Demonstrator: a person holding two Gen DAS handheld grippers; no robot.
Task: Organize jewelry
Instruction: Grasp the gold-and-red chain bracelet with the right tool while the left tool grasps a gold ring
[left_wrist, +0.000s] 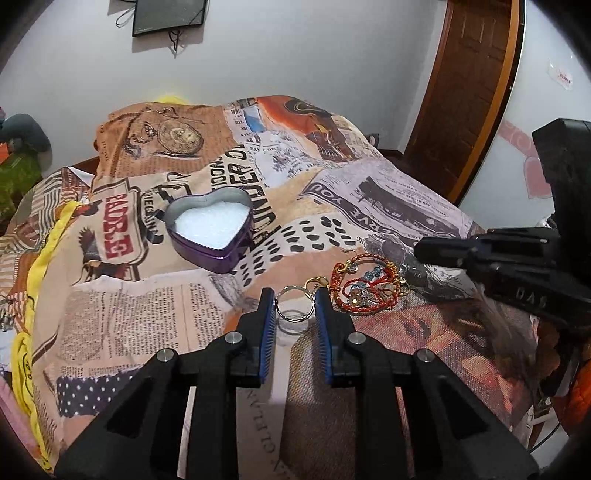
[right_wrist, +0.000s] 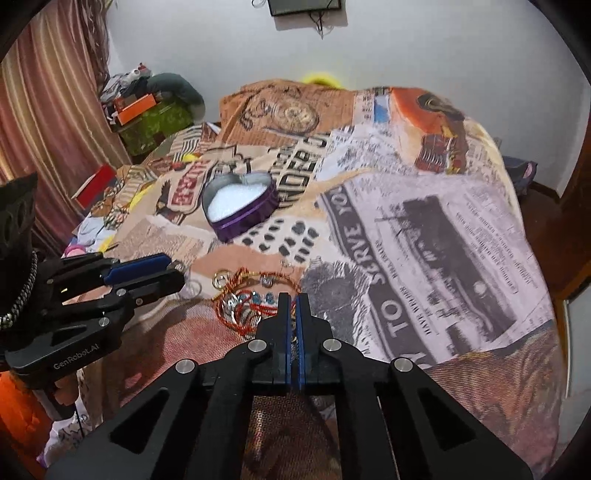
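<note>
Left gripper (left_wrist: 294, 295) clamps a silver ring (left_wrist: 293, 308) just above the newsprint bedspread (left_wrist: 147, 314) — right gripper (right_wrist: 294, 299) pinched tight at the red beaded jewelry tangle (right_wrist: 251, 304), heart-shaped purple tin (left_wrist: 211, 232) open beyond.

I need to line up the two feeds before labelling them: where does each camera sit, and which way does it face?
Left wrist: on the left claw, looking down its fingers at a silver ring between them; right claw at the right edge.
Right wrist: on the right claw, shut at the red bead jewelry; left claw at the left.
Shared: heart tin, printed bedspread.
</note>
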